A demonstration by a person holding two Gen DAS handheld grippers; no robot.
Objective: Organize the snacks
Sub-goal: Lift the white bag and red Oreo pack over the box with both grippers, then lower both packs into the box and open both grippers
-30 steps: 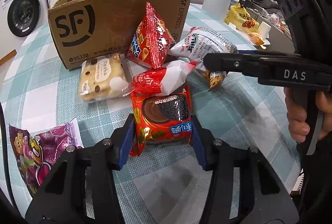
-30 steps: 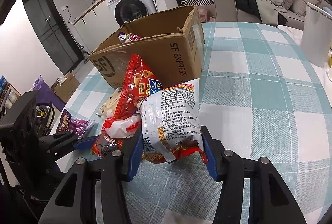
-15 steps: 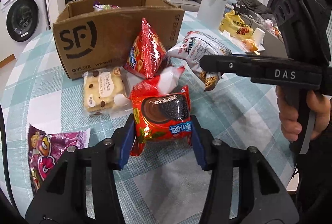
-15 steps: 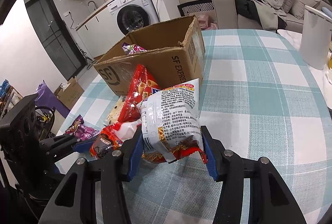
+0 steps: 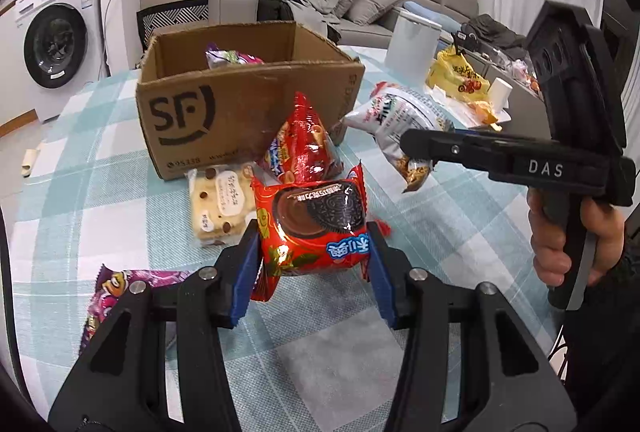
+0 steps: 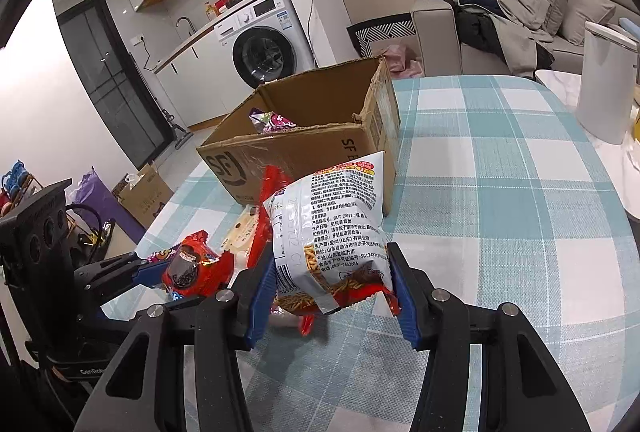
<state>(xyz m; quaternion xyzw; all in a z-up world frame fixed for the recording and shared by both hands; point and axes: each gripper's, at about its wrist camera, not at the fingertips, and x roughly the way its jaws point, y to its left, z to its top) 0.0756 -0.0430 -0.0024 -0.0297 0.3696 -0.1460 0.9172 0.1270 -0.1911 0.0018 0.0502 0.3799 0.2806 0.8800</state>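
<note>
Purple packet [image 5: 120, 296] only in left view, left claw [image 6: 160, 272] gripping cookie pack [image 5: 316, 228]

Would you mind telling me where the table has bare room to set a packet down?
The checked cloth right of the cardboard box, toward the white bin, lies bare. In front of the box it is crowded: biscuit pack, red chip bag and purple packet.

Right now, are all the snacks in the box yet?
Not yet. One purple pack sits in the cardboard box. The left gripper holds a red cookie pack; the right gripper holds a white noodle bag. On the table remain a red bag, a pale biscuit pack and another purple pack.
</note>
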